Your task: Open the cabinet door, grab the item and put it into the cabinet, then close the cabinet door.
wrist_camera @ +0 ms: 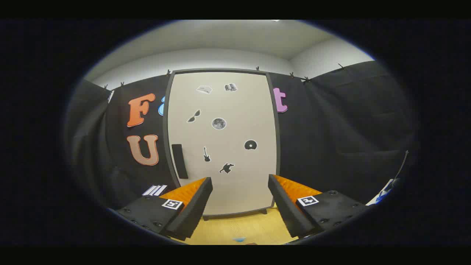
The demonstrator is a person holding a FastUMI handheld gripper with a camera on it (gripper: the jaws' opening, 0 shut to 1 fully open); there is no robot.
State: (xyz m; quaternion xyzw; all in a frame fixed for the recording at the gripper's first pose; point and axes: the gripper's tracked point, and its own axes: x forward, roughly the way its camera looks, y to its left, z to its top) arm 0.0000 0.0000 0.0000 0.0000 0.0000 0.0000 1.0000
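In the gripper view we face the cabinet door (pixel 220 143), shut and upright on the desk (pixel 239 228), beyond our fingers (pixel 240 184), which are spread wide and hold nothing. We judge the opening step is in hand: the dark handle (pixel 180 161) sits near the door's left edge, just ahead of the left finger. Next we would shift left, close on that handle and swing the door out; which item is to go inside we cannot tell.
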